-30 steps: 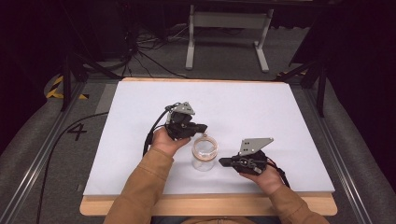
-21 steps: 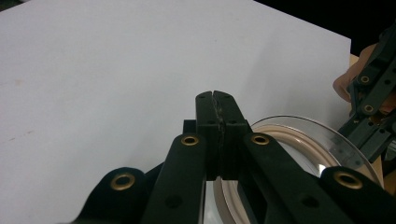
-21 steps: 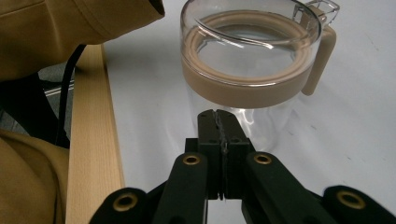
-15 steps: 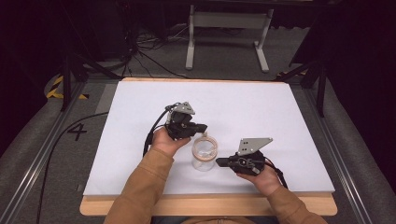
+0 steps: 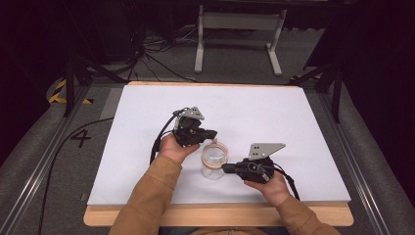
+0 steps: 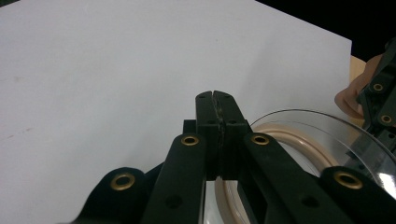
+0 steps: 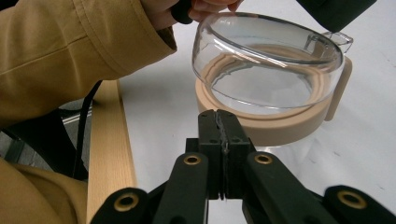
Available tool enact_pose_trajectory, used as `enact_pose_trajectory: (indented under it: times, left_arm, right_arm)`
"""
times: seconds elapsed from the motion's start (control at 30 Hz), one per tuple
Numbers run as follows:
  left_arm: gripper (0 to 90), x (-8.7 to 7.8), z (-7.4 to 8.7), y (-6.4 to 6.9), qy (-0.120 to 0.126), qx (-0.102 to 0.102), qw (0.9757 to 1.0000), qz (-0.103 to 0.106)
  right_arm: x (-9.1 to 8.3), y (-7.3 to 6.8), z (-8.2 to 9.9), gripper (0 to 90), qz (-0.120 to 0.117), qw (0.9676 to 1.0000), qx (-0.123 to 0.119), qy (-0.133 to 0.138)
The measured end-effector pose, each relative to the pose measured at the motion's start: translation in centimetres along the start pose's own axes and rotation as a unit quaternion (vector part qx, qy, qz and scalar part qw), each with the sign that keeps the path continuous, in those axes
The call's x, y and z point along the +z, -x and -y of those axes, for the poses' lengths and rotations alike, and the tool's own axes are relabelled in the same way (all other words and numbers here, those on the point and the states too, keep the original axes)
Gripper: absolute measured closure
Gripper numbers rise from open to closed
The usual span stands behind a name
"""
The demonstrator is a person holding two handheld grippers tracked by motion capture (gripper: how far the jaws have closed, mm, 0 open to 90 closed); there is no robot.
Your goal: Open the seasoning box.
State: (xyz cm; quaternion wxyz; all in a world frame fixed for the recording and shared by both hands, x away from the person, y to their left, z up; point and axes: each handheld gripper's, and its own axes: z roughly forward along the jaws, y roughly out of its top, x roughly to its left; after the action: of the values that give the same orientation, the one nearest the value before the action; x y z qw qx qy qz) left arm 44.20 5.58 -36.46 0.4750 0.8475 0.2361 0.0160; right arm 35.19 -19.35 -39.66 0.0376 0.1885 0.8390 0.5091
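Clear glass jar [image 5: 214, 161] with a tan rim sits at the white mat's [image 5: 293, 117] six o'clock, open room beyond; left gripper [image 5: 213, 133] and right gripper [image 5: 226, 168] flank it, jaws clenched empty.

This looks like a lab or test studio set up for recording, not a home. A bench [image 5: 274, 112] with a plain white top and a bare wooden edge stands between metal rails [image 5: 39, 171] on grey carpet. Black cables [image 5: 156, 58] lie loose on the floor behind it, beside a grey metal stand [image 5: 240, 22]. Yellow-and-black hazard tape [image 5: 58, 90] marks the floor at the left, and a "4" [image 5: 80, 138] is marked near the rail. The surroundings are dark.
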Motion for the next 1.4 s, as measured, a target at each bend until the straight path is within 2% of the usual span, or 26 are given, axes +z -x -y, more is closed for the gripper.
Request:
enact_pose_trajectory:
  times: [0.17,0.37,0.47,0.63,0.73,0.87,1.0,1.03,1.07,1.2,1.4]
  left_arm:
    - [89.8,0.0,0.0,0.0,-0.002,-0.001,1.0,0.0]
    - [89.8,0.0,0.1,-0.1,0.004,-0.001,1.0,0.002]
    - [89.7,0.0,0.1,0.0,0.005,0.0,0.9999,-0.01]
    - [89.7,-0.5,0.0,-0.2,0.014,-0.011,0.9998,-0.011]
    - [89.7,-1.4,0.1,-0.3,0.027,-0.014,0.9994,-0.018]
    - [89.7,-2.2,0.3,-0.3,0.03,-0.021,0.999,-0.027]
    - [89.7,-3.2,0.9,-0.5,0.035,-0.022,0.9984,-0.038]
    - [89.7,-3.4,1.1,-0.5,0.03,-0.028,0.9984,-0.039]
    - [89.7,-3.7,1.3,-0.5,0.036,-0.035,0.9978,-0.043]
    - [89.7,-4.7,2.1,-0.6,0.036,-0.043,0.9969,-0.055]
    - [89.7,-5.9,3.2,-0.6,0.034,-0.055,0.9957,-0.067]
  right_arm:
    - [-0.1,0.2,0.0,89.5,-0.011,0.9993,0.022,0.027]
    - [-0.1,0.3,0.0,89.5,-0.014,0.999,0.027,0.034]
    - [-0.1,0.3,0.0,89.5,-0.013,0.999,0.026,0.033]
    - [0.0,0.3,0.0,89.6,-0.011,0.9991,0.024,0.033]
    - [-0.2,0.2,-0.2,89.6,-0.002,0.9994,0.013,0.033]
    - [-0.5,0.3,-0.5,89.6,0.003,0.9993,0.006,0.037]
    - [-0.5,0.6,-1.0,89.6,-0.005,0.9988,0.007,0.048]
    - [-0.5,0.6,-1.1,89.6,-0.006,0.9988,0.003,0.048]
    - [-0.4,0.8,-1.4,89.6,-0.007,0.9987,-0.002,0.051]
    - [-0.3,1.0,-1.8,89.6,-0.008,0.9985,-0.007,0.053]
    - [-0.8,1.6,-2.7,89.7,0.011,0.9978,-0.028,0.06]
